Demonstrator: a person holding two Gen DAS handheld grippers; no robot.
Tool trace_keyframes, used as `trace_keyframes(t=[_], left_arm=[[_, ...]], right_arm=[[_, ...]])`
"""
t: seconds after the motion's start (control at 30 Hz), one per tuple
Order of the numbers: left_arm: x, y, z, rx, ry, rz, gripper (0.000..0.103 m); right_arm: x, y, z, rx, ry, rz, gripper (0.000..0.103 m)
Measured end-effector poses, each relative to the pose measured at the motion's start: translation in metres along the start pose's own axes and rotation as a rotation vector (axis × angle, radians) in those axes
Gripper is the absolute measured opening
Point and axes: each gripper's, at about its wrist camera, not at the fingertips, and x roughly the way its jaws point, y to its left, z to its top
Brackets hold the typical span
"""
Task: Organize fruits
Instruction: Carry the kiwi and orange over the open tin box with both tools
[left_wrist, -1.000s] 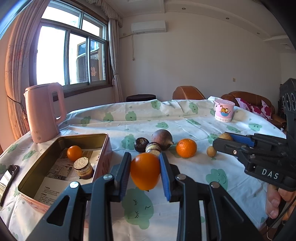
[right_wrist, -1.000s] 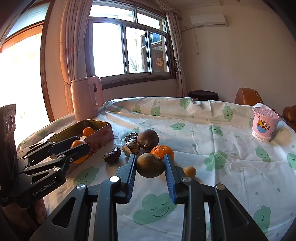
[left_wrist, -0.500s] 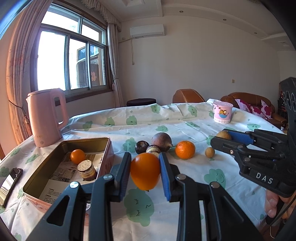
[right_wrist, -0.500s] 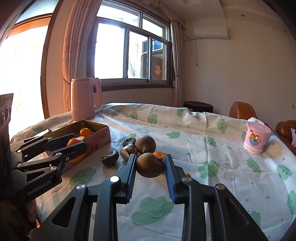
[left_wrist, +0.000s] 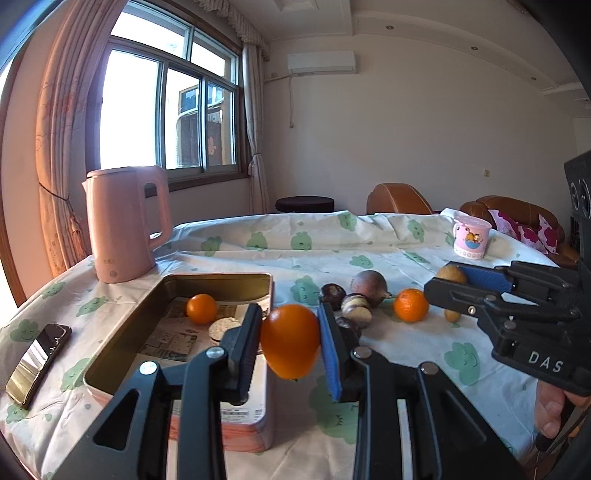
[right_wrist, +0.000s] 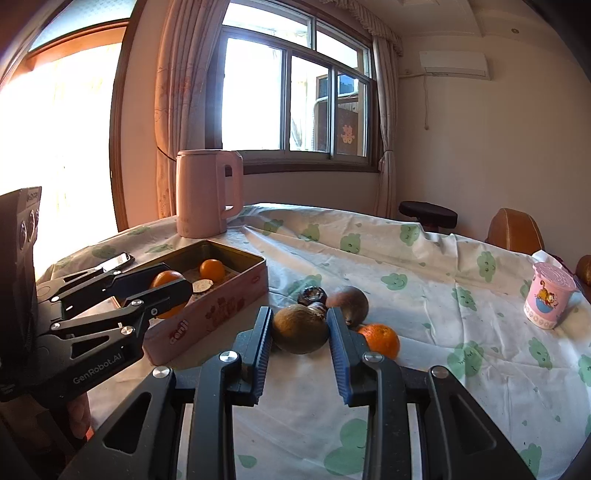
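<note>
My left gripper (left_wrist: 290, 341) is shut on an orange (left_wrist: 290, 340) and holds it above the near right corner of the pink tin box (left_wrist: 236, 413). The box holds a small orange (left_wrist: 201, 308) and a round biscuit-like piece (left_wrist: 222, 328). My right gripper (right_wrist: 300, 330) is shut on a brown kiwi (right_wrist: 300, 329), held above the table to the right of the box (right_wrist: 207, 314). On the cloth lie a loose orange (left_wrist: 410, 305), a brown round fruit (left_wrist: 368, 283), dark fruits (left_wrist: 332, 295) and a small yellowish fruit (left_wrist: 452, 315).
A pink kettle (left_wrist: 123, 221) stands behind the box. A phone (left_wrist: 37, 356) lies at the table's left edge. A pink cup (left_wrist: 471, 236) stands at the far right. Chairs and a sofa (left_wrist: 517, 218) are beyond the table.
Both grippers have moved left toward the tin box, each still holding its fruit. The left gripper's orange now hangs over the box's near corner.
</note>
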Motion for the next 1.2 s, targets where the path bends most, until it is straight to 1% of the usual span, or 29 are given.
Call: trace_keyframes(t=[0.17,0.37,0.47,0.57,0.73,0.9,1.2], left_arm=[[0.003,0.031,0.004,-0.039,0.007,0.045,0.033],[0.004,0.062,0.009,-0.068,0.007,0.101,0.033],[0.006,0.076,0.010,-0.083,0.016,0.111,0.033],[0.010,0.087,0.011,-0.101,0.030,0.103,0.033],[0.022,0.098,0.011,-0.108,0.071,0.107,0.033],[0.030,0.105,0.007,-0.117,0.105,0.112,0.033],[0.036,0.108,0.005,-0.118,0.133,0.113,0.032]], right_arm=[[0.013,0.021,0.018,-0.030,0.000,0.060,0.032],[0.035,0.051,0.037,-0.079,0.007,0.108,0.032],[0.045,0.061,0.044,-0.087,0.016,0.138,0.032],[0.055,0.072,0.049,-0.100,0.027,0.156,0.032],[0.075,0.087,0.050,-0.106,0.061,0.186,0.032],[0.091,0.098,0.044,-0.119,0.095,0.199,0.032],[0.107,0.103,0.032,-0.122,0.144,0.209,0.032]])
